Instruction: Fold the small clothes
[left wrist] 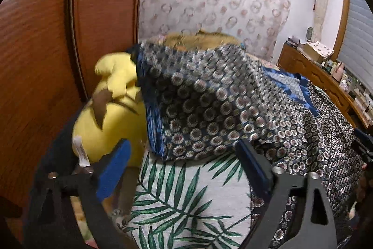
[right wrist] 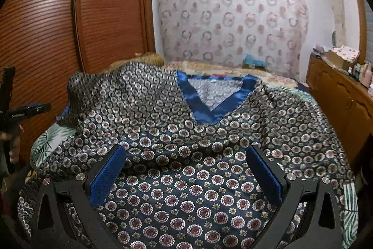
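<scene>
A dark navy top (right wrist: 186, 190) with round medallions and a blue satin V-neck (right wrist: 211, 109) lies spread on the bed. One sleeve (right wrist: 93, 95) stands bunched up at its far left. My right gripper (right wrist: 186, 151) hovers open just above the top's lower part, nothing between its blue pads. In the left wrist view the same top (left wrist: 209, 104) looks blurred, its edge hanging over the leaf-print sheet (left wrist: 186, 202). My left gripper (left wrist: 183, 146) is open in front of that edge, and its pads touch no cloth.
A yellow plush toy (left wrist: 112, 109) leans against the wooden wardrobe doors (left wrist: 46, 39) left of the bed. A wooden dresser (right wrist: 338, 90) with clutter runs along the right wall. A person's hand (right wrist: 15, 144) shows at the left edge of the right wrist view.
</scene>
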`<state>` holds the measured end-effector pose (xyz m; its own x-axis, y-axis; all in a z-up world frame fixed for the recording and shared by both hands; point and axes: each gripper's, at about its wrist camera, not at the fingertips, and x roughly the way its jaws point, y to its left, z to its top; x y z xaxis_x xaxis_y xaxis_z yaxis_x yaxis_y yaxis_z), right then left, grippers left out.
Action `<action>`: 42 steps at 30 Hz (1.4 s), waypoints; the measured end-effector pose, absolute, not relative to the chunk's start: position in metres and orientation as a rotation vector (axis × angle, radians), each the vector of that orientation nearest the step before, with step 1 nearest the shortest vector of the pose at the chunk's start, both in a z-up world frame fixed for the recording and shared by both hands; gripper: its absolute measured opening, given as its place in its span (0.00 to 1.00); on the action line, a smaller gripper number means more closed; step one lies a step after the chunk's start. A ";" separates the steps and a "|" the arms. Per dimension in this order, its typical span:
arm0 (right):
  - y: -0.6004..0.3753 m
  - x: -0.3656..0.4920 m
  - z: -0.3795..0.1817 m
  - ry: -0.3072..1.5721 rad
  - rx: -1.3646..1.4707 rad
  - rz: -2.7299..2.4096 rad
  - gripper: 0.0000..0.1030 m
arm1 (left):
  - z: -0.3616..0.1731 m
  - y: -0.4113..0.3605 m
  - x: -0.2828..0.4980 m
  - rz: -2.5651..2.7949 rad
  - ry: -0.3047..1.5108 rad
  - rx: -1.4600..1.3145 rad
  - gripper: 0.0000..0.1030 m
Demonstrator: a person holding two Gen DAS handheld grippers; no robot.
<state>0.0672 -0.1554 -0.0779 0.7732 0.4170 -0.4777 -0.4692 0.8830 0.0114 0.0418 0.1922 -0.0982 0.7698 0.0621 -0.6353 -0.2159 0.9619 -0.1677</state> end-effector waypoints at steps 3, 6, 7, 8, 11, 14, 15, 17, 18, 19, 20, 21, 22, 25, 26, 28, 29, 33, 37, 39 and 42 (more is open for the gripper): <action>-0.152 0.074 -0.081 0.520 -0.138 0.486 1.00 | -0.111 0.202 0.048 0.132 0.724 -0.305 0.72; -0.148 0.082 -0.083 0.547 -0.161 0.490 1.00 | -0.122 0.209 0.054 0.139 0.764 -0.331 0.68; -0.148 0.083 -0.084 0.555 -0.171 0.487 1.00 | -0.125 0.211 0.057 0.142 0.778 -0.343 0.67; -0.146 0.085 -0.085 0.559 -0.178 0.486 1.00 | -0.127 0.214 0.060 0.140 0.787 -0.352 0.65; -0.147 0.087 -0.082 0.555 -0.191 0.490 1.00 | -0.132 0.217 0.065 0.131 0.820 -0.366 0.60; -0.149 0.086 -0.082 0.558 -0.192 0.495 1.00 | -0.135 0.216 0.069 0.139 0.836 -0.350 0.53; -0.142 0.089 -0.084 0.551 -0.192 0.494 1.00 | -0.134 0.216 0.068 0.146 0.834 -0.340 0.49; -0.144 0.089 -0.084 0.547 -0.187 0.496 1.00 | -0.134 0.219 0.068 0.152 0.825 -0.330 0.44; -0.142 0.090 -0.086 0.544 -0.186 0.496 1.00 | -0.132 0.219 0.068 0.163 0.820 -0.314 0.38; -0.143 0.089 -0.085 0.544 -0.184 0.497 1.00 | -0.132 0.219 0.068 0.174 0.815 -0.296 0.34; -0.141 0.090 -0.087 0.543 -0.184 0.496 1.00 | -0.130 0.218 0.068 0.193 0.813 -0.269 0.26; -0.138 0.091 -0.088 0.543 -0.183 0.497 1.00 | -0.129 0.218 0.068 0.204 0.812 -0.253 0.21; -0.138 0.090 -0.088 0.541 -0.182 0.497 1.00 | -0.128 0.216 0.068 0.215 0.811 -0.229 0.19; -0.138 0.090 -0.089 0.538 -0.182 0.496 1.00 | -0.127 0.213 0.066 0.222 0.804 -0.184 0.16; -0.138 0.090 -0.089 0.539 -0.181 0.496 1.00 | -0.127 0.213 0.065 0.224 0.800 -0.172 0.15; -0.139 0.090 -0.089 0.538 -0.181 0.497 1.00 | -0.126 0.209 0.064 0.219 0.798 -0.139 0.10; -0.139 0.090 -0.088 0.539 -0.181 0.497 1.00 | -0.127 0.205 0.064 0.217 0.800 -0.116 0.08; -0.139 0.090 -0.088 0.539 -0.181 0.497 1.00 | -0.121 0.197 0.061 0.225 0.782 -0.083 0.05; -0.138 0.090 -0.089 0.542 -0.178 0.498 1.00 | -0.093 0.185 0.056 0.168 0.704 -0.109 0.05; -0.137 0.090 -0.089 0.542 -0.179 0.498 1.00 | -0.074 0.173 0.057 0.117 0.662 -0.111 0.05; -0.137 0.090 -0.090 0.542 -0.178 0.496 1.00 | -0.047 0.152 0.065 0.025 0.617 -0.109 0.05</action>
<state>0.0896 -0.1367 -0.0896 0.7428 0.4042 -0.5337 -0.4960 0.8677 -0.0332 0.0651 0.1519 -0.0474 0.8158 -0.0091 -0.5783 -0.0558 0.9940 -0.0944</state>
